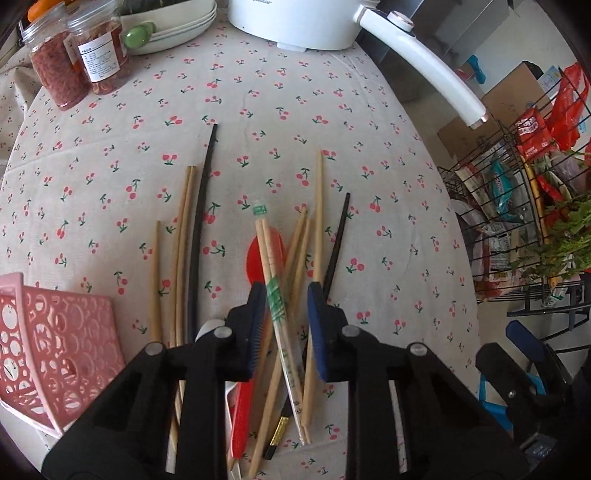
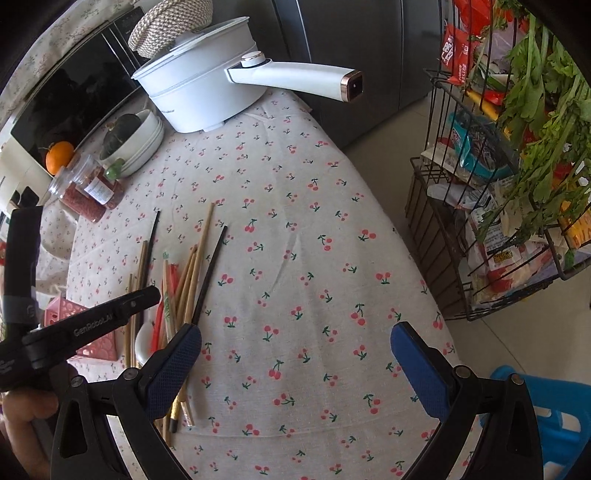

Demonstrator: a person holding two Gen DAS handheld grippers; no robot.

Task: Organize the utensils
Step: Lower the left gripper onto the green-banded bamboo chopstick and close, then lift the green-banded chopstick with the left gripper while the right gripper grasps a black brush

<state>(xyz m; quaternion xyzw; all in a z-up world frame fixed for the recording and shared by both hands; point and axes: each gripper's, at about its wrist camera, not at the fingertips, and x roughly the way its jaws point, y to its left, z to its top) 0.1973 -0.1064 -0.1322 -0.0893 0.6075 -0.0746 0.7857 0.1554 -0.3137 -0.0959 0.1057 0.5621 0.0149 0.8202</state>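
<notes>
Several wooden chopsticks (image 1: 318,221), two black chopsticks (image 1: 201,221), a red spoon (image 1: 267,254) and a wrapped chopstick pair with green print (image 1: 277,302) lie in a loose pile on the cherry-print tablecloth. My left gripper (image 1: 287,306) is open over the pile, its blue pads either side of the wrapped pair, not closed on it. A pink perforated basket (image 1: 55,347) stands at the left. My right gripper (image 2: 295,354) is wide open and empty above bare cloth, right of the pile (image 2: 184,288). The left gripper (image 2: 110,314) also shows in the right wrist view.
A white electric pot (image 2: 195,92) with a long handle (image 1: 424,62) stands at the back. Two jars (image 1: 77,62) and stacked white bowls (image 1: 173,26) stand back left. A wire rack (image 2: 498,184) of groceries and greens stands beyond the table's right edge. A blue stool (image 2: 554,413) is lower right.
</notes>
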